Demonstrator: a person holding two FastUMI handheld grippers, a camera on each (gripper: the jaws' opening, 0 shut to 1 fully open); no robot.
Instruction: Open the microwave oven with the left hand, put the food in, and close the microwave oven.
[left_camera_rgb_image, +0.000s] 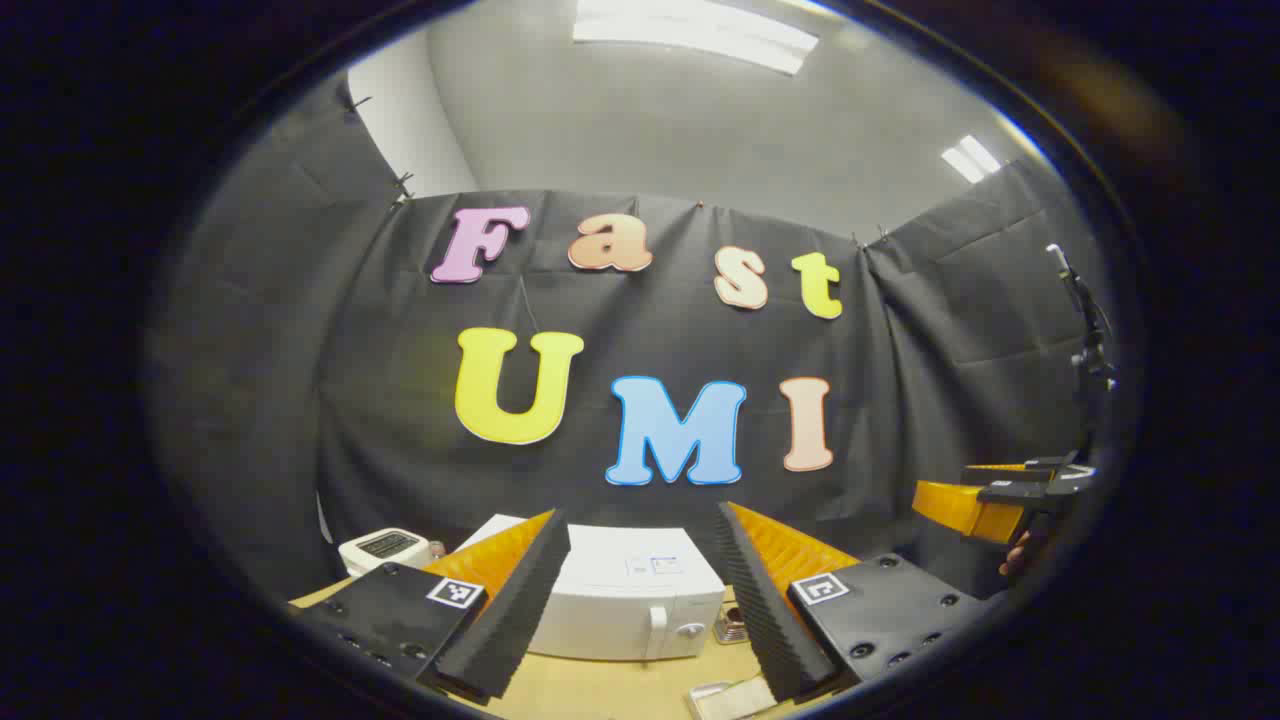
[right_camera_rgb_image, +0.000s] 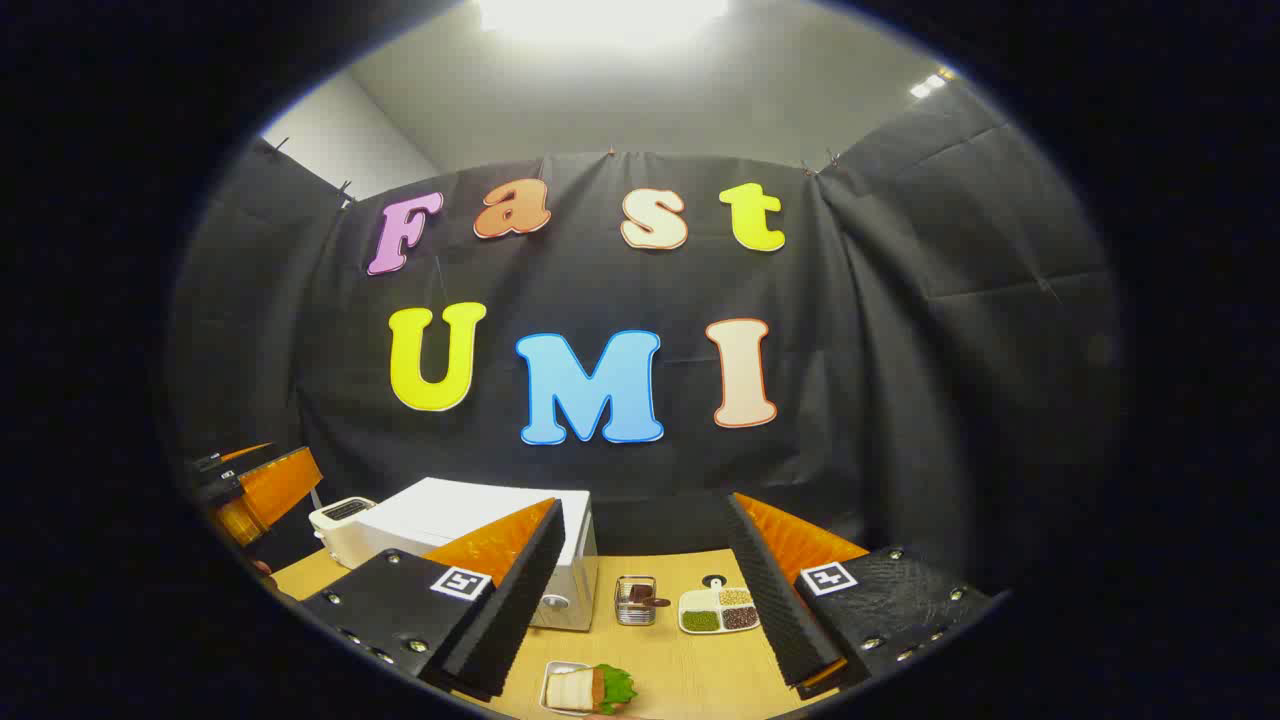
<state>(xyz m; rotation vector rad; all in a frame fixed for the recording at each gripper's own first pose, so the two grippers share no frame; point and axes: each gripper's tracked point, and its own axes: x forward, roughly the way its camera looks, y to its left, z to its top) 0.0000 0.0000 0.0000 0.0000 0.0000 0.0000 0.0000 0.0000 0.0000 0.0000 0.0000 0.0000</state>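
Observation:
The white microwave (left_camera_rgb_image: 625, 600) stands on the wooden table with its door closed; its handle (left_camera_rgb_image: 657, 630) is on the right side of the front. My left gripper (left_camera_rgb_image: 640, 520) hovers open in front of and above it, holding nothing. In the right gripper view the microwave (right_camera_rgb_image: 450, 520) is at the left. A sandwich with lettuce (right_camera_rgb_image: 585, 688) lies on a small tray near the table's front edge. Above and behind that food my right gripper (right_camera_rgb_image: 645, 510) is open and empty. The other gripper (right_camera_rgb_image: 255, 485) shows at the far left, held in a hand.
A white toaster (right_camera_rgb_image: 340, 525) sits left of the microwave. A small wire basket (right_camera_rgb_image: 635, 598) and a divided plate of grains (right_camera_rgb_image: 718, 610) stand right of it on the wooden table (right_camera_rgb_image: 680, 670). Black cloth walls close the booth behind and at both sides.

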